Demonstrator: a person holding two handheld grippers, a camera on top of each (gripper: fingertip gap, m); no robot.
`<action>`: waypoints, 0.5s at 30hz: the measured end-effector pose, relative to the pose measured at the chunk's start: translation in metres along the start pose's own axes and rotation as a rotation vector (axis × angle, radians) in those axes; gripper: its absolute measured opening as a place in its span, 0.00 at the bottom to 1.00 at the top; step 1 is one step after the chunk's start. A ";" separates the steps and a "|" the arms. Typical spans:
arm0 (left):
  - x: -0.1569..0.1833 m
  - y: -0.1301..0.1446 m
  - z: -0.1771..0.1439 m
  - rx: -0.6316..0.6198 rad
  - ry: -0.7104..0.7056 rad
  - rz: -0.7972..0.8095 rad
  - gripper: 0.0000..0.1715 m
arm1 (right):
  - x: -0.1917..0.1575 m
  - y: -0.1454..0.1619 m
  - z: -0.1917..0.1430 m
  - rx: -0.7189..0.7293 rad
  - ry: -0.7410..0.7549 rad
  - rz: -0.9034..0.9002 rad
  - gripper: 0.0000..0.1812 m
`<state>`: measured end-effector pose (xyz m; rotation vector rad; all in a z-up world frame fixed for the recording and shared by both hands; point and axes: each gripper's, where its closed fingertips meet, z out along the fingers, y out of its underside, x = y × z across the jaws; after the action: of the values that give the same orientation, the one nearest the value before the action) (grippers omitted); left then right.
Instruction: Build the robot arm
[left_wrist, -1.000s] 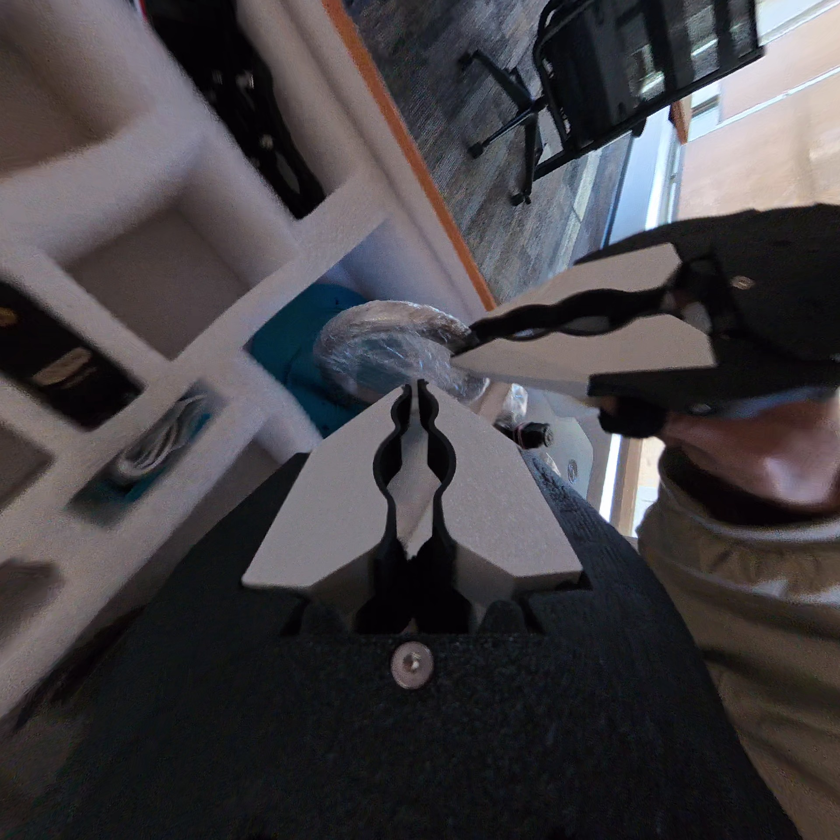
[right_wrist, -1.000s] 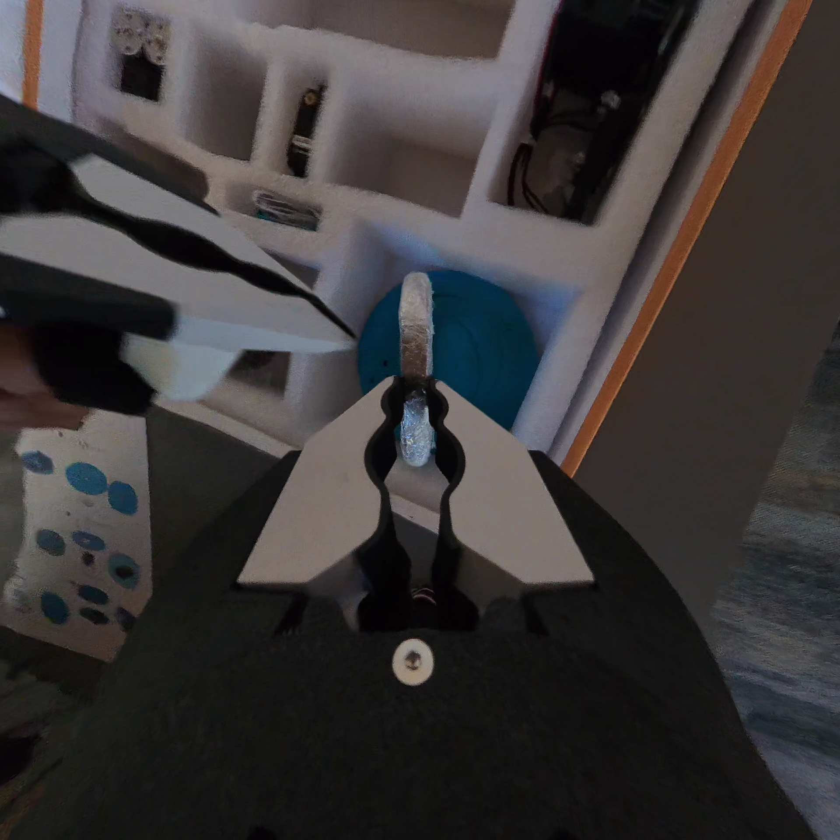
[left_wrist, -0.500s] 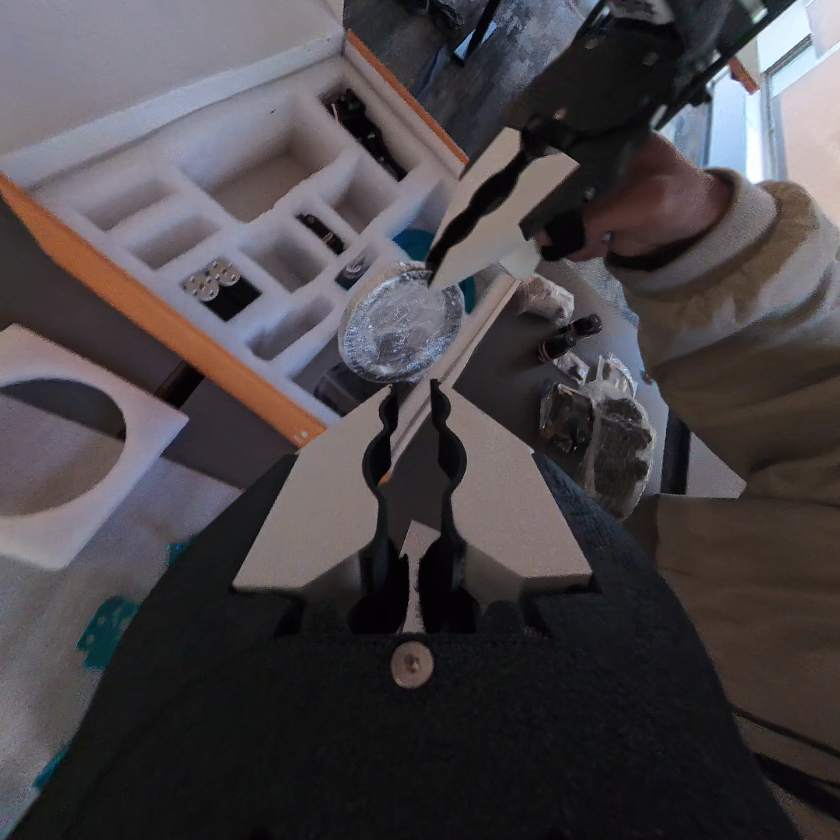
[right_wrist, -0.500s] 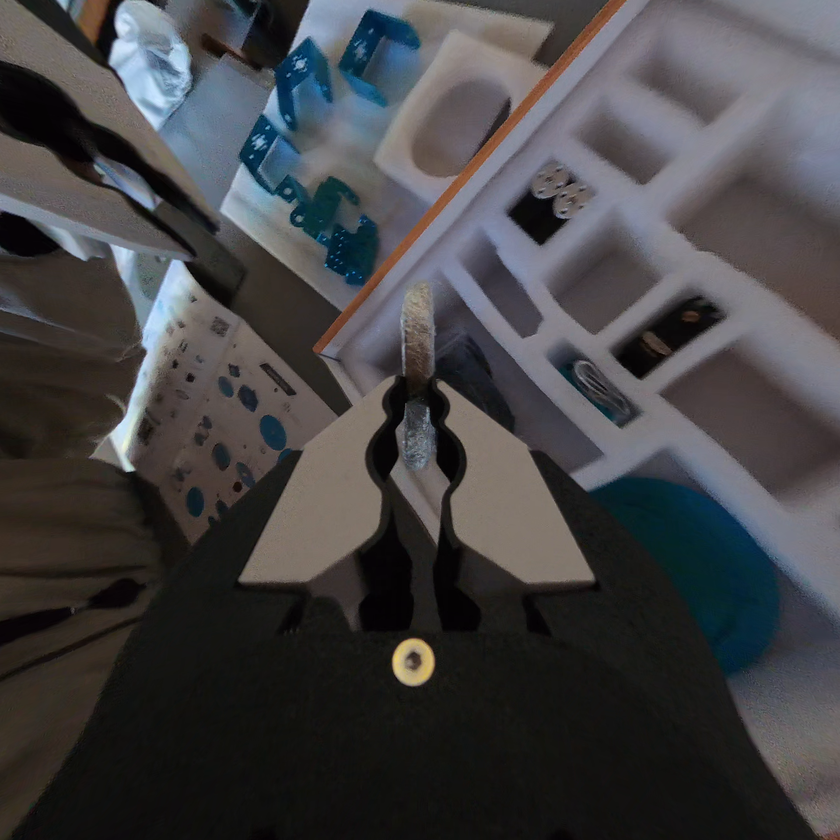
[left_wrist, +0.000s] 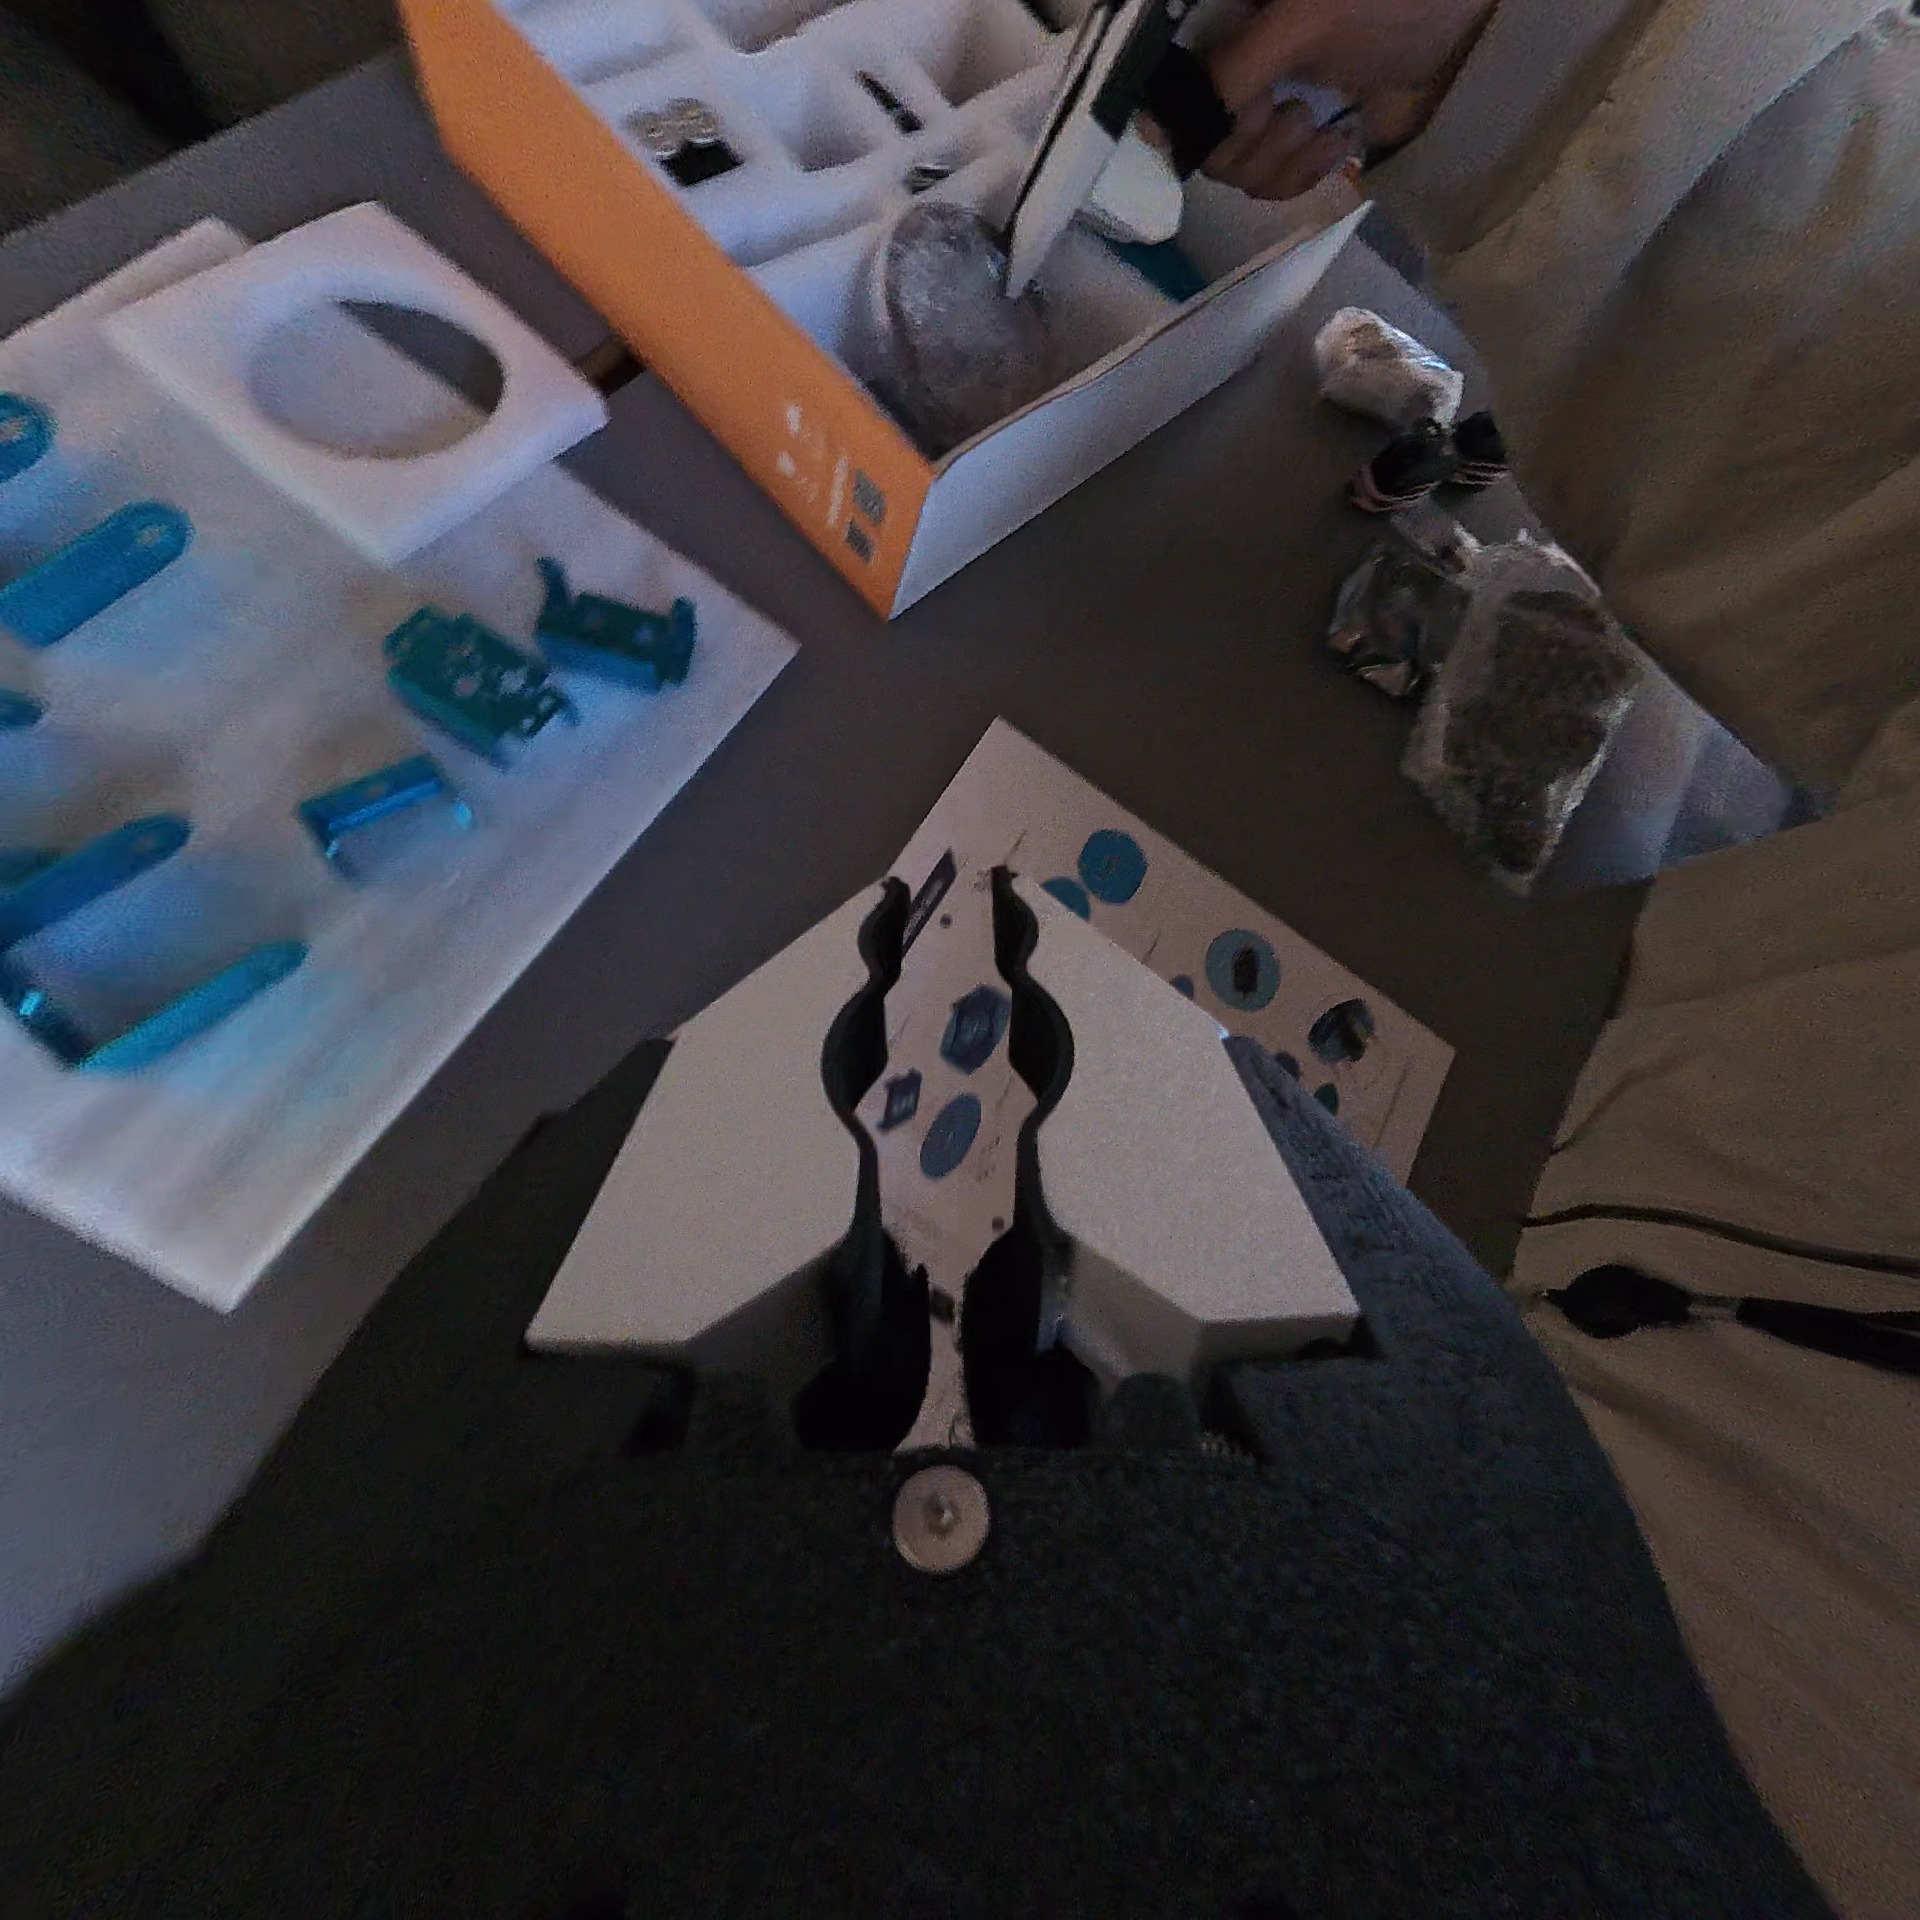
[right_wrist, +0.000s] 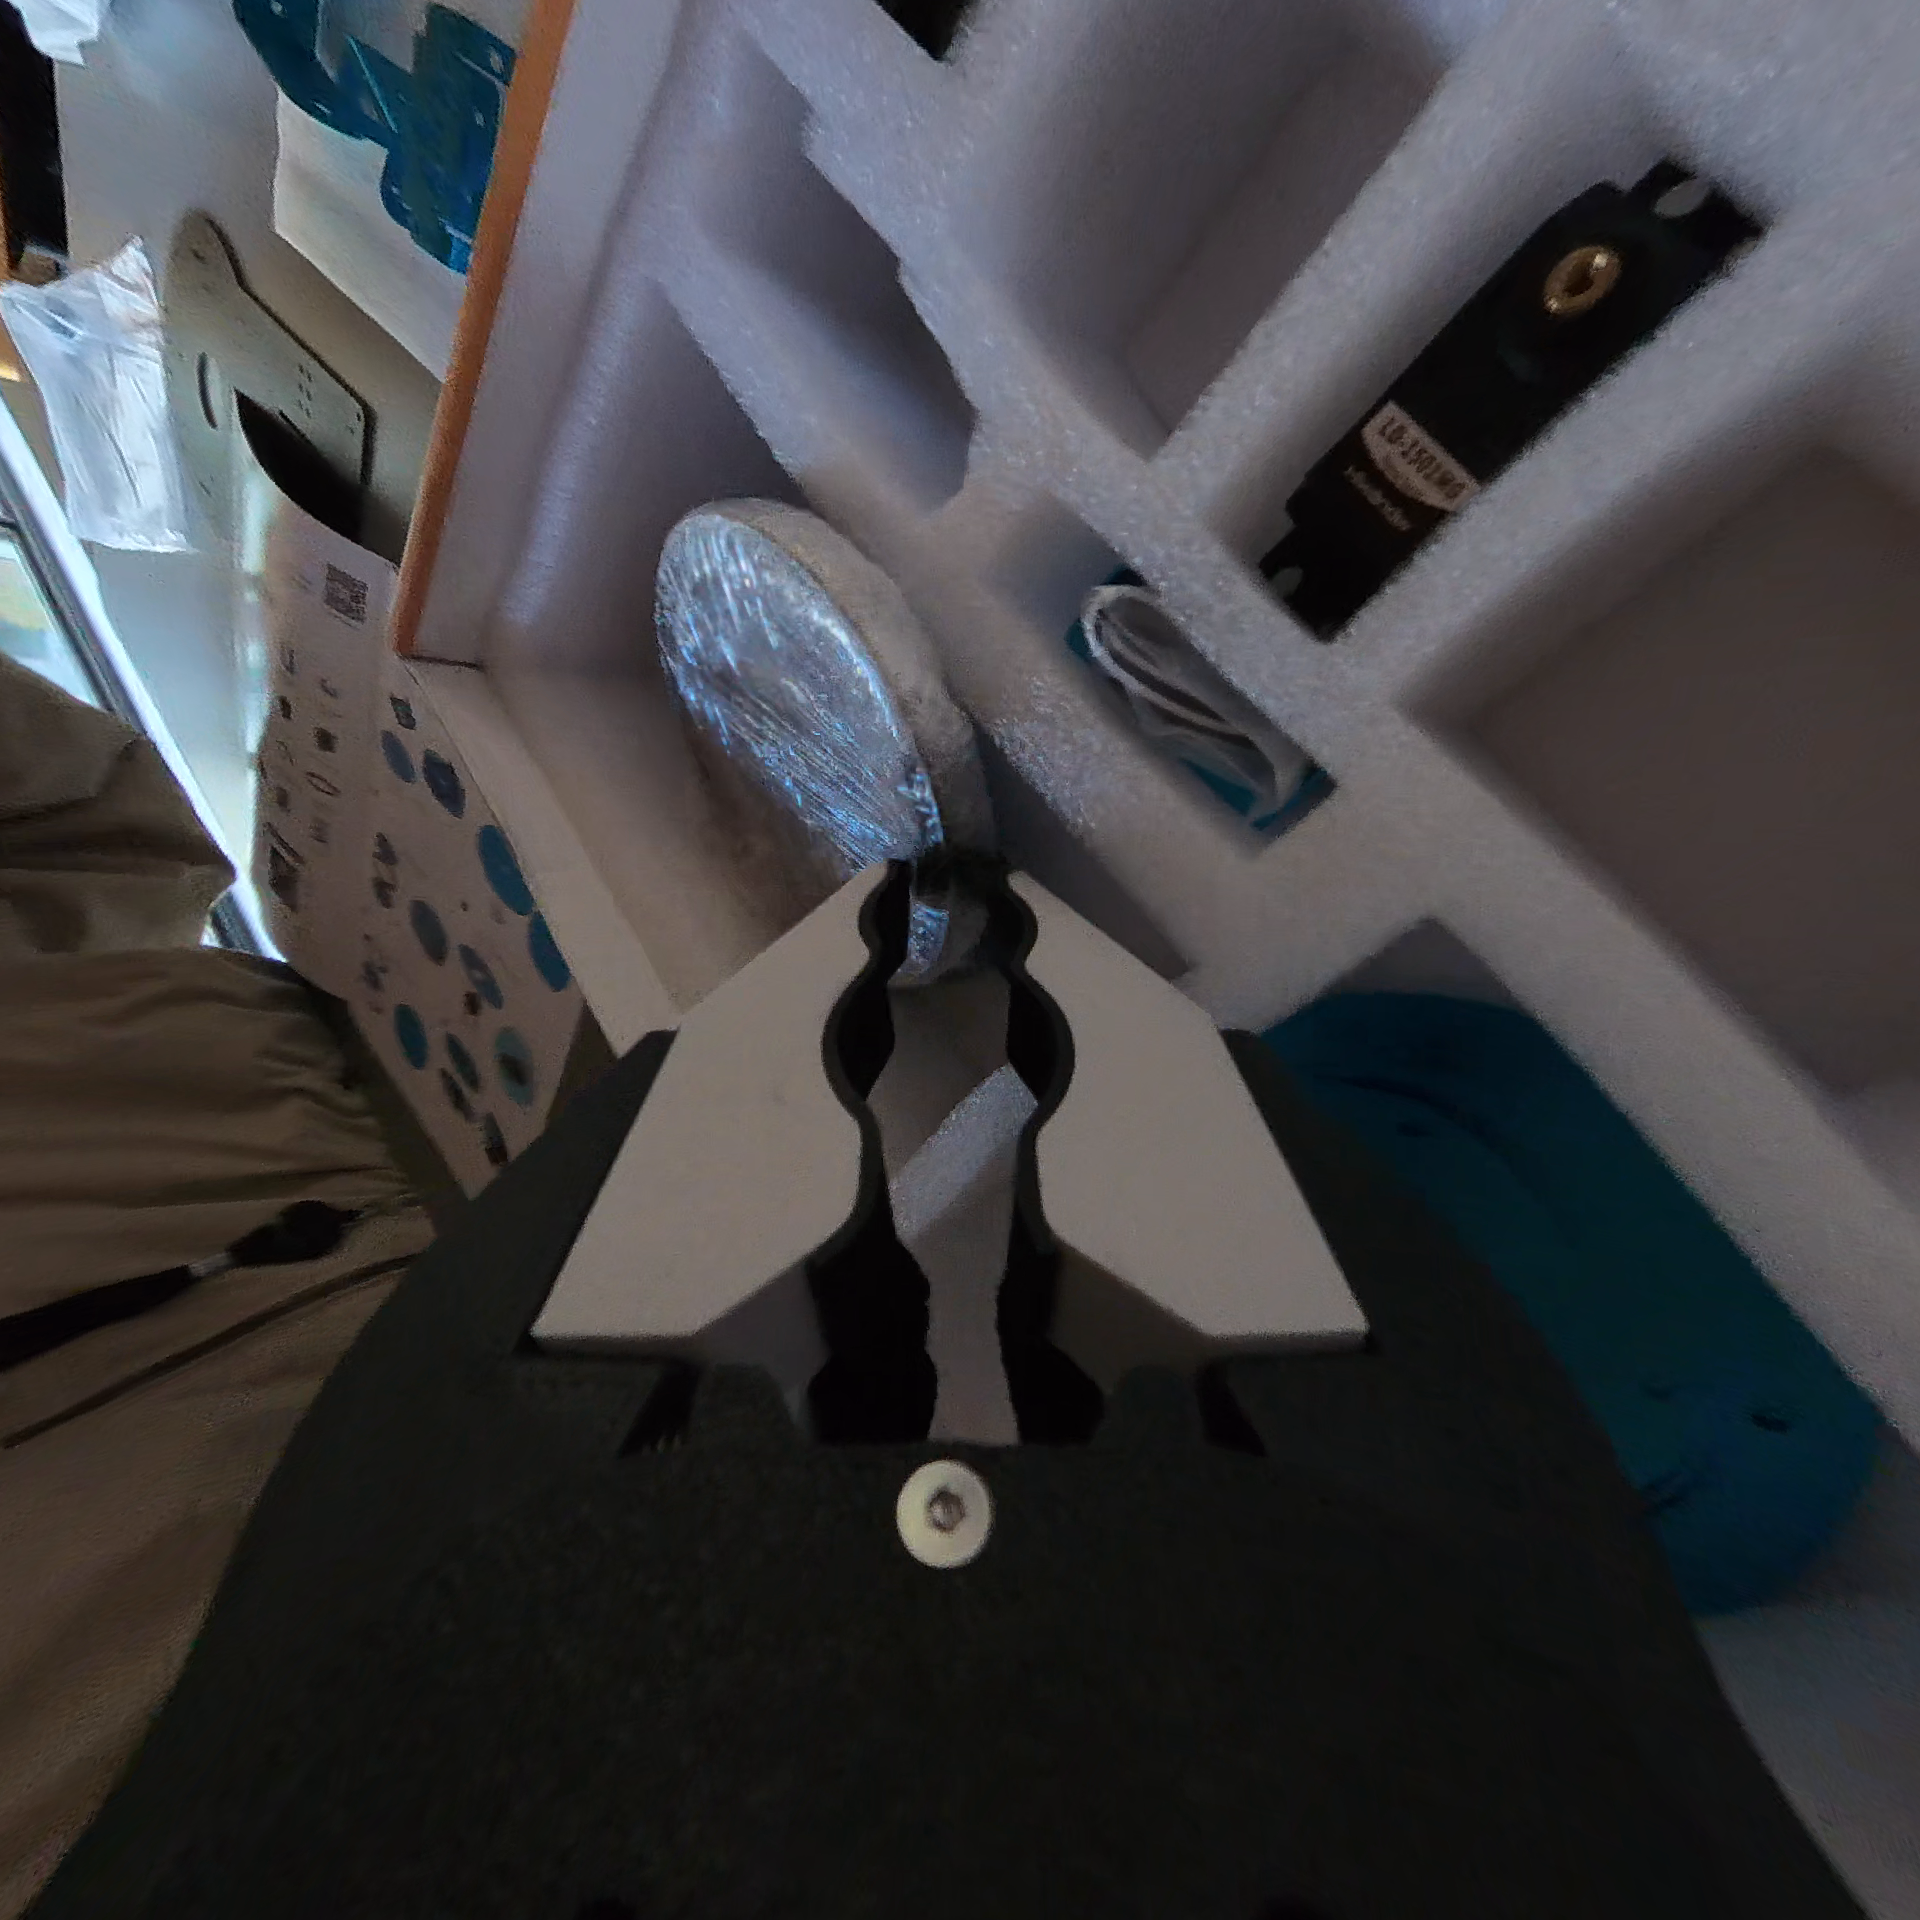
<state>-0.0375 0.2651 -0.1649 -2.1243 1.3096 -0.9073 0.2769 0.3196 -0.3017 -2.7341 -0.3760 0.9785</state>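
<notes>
Left wrist view: my left gripper (left_wrist: 943, 883) is spread with nothing between the fingers, hovering over a printed parts sheet (left_wrist: 1236, 935) on the grey table (left_wrist: 1091, 644). At 10 o'clock, blue metal brackets (left_wrist: 473, 675) lie on a white foam sheet (left_wrist: 312, 1039), with a foam block with a round cutout (left_wrist: 353, 374) beyond them. At 12 o'clock sits the orange-sided box (left_wrist: 717, 343); my right gripper (left_wrist: 1023, 272) reaches into it at the plastic-wrapped disc (left_wrist: 940, 312). Bagged small parts (left_wrist: 1507, 707) at 2 o'clock. Right wrist view: my right gripper (right_wrist: 948, 883) pinches the lower rim of the plastic-wrapped disc (right_wrist: 790, 707), which stands tilted in a foam insert (right_wrist: 1039, 436) compartment. A black servo (right_wrist: 1455, 416) at 1 o'clock, a blue round part (right_wrist: 1558, 1299) at 4 o'clock.
</notes>
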 end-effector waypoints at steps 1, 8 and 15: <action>0.001 0.011 -0.011 0.022 -0.035 -0.008 0.09 | -0.001 -0.002 0.001 0.009 0.003 -0.026 0.08; 0.027 0.091 -0.051 0.174 -0.171 -0.129 0.11 | -0.001 -0.001 -0.022 0.065 0.119 -0.112 0.22; 0.038 0.128 -0.054 0.377 -0.368 -0.222 0.19 | 0.002 0.012 -0.086 0.143 0.375 -0.176 0.25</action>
<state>-0.1399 0.1735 -0.2069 -2.0320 0.6725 -0.7319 0.3361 0.2992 -0.2410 -2.6215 -0.4483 0.4176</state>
